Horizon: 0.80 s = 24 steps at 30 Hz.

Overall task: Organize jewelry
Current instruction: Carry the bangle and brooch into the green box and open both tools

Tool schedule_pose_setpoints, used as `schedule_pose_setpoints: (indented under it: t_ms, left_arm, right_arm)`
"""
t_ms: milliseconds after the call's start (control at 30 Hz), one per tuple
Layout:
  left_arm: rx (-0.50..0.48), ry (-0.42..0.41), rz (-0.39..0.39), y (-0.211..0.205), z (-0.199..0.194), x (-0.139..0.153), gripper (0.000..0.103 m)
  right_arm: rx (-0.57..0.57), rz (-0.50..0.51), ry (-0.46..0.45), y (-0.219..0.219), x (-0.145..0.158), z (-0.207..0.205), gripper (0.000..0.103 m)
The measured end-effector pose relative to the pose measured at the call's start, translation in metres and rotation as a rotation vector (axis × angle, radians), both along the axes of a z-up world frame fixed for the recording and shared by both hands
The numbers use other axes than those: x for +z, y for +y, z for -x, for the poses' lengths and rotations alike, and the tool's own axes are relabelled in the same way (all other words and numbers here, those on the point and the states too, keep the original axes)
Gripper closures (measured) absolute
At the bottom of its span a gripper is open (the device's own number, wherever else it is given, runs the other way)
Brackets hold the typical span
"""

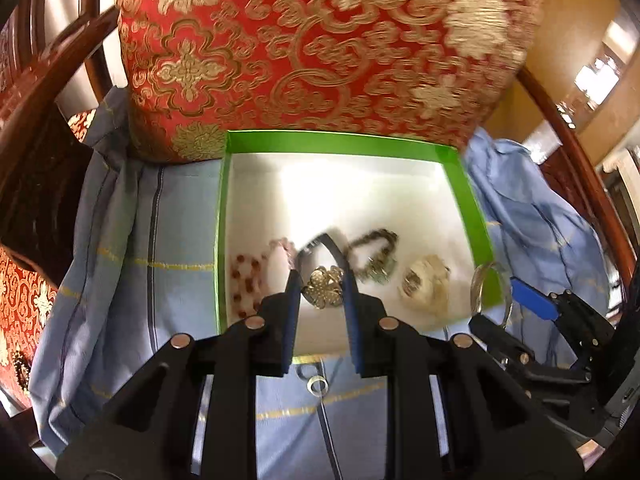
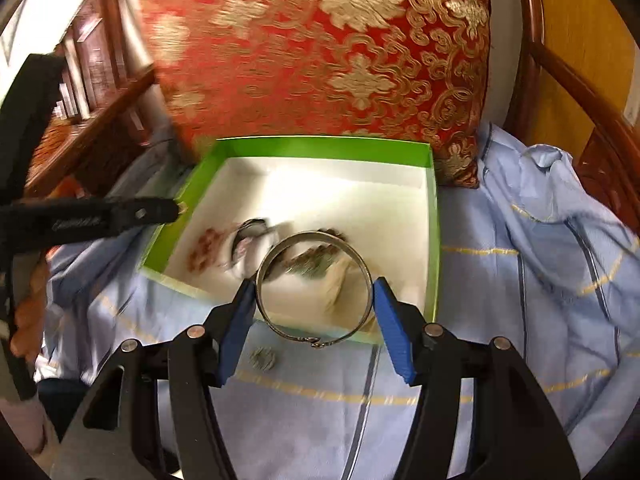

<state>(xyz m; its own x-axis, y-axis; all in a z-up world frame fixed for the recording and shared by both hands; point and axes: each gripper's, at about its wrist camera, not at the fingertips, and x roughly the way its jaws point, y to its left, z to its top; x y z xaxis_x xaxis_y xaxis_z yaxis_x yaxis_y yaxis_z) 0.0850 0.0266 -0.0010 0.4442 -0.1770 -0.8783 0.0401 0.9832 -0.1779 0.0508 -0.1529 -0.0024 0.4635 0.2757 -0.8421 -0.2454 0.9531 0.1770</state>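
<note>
A green box (image 1: 474,208) with a white inside sits on a blue cloth and holds several jewelry pieces: red beads (image 1: 245,280), a dark chain bracelet (image 1: 374,254) and a pale piece (image 1: 426,282). My left gripper (image 1: 320,282) is shut on a black band with a gold flower ornament (image 1: 323,286), held over the box's near part. My right gripper (image 2: 314,290) is shut on a silver bangle (image 2: 314,334), held above the box's near rim (image 2: 434,240). The bangle also shows in the left wrist view (image 1: 486,284).
A red and gold cushion (image 1: 304,48) stands right behind the box. The blue cloth (image 2: 540,280) covers the seat of a dark wooden chair (image 2: 560,64). A small ring (image 1: 317,385) and a small round piece (image 2: 262,358) lie on the cloth in front of the box.
</note>
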Motion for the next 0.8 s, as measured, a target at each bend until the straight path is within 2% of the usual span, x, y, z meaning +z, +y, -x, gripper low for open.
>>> schedule_pose_setpoints:
  t_ms: [67, 167, 300, 533, 600, 667, 733, 800]
  left_arm:
    - [0.012, 0.031, -0.012, 0.002, -0.01, -0.01, 0.082]
    - [0.028, 0.056, -0.049, 0.008, -0.022, -0.021, 0.081]
    - [0.111, 0.085, -0.054, 0.024, -0.04, -0.032, 0.081]
    - [0.114, 0.133, -0.071, 0.031, -0.062, -0.055, 0.08]
    - [0.101, 0.141, -0.06, 0.028, -0.062, -0.055, 0.077]
    - [0.085, 0.124, -0.069, 0.023, -0.058, -0.05, 0.059]
    - [0.074, 0.094, -0.082, 0.019, -0.055, -0.043, 0.055]
    - [0.06, 0.079, -0.059, 0.017, -0.049, -0.034, 0.054]
  right_arm:
    - [-0.013, 0.002, 0.016, 0.002, -0.003, -0.008, 0.044]
    - [0.032, 0.027, 0.004, 0.012, -0.005, -0.015, 0.044]
    - [0.022, 0.064, 0.012, 0.02, -0.013, -0.048, 0.044]
    - [-0.011, 0.181, 0.064, 0.039, -0.051, -0.097, 0.044]
    - [-0.014, 0.2, 0.058, 0.041, -0.06, -0.1, 0.043]
    - [-0.009, 0.216, 0.037, 0.044, -0.059, -0.094, 0.041]
    - [0.003, 0.188, 0.011, 0.043, -0.049, -0.082, 0.034]
    - [0.02, 0.154, -0.023, 0.043, -0.033, -0.066, 0.033]
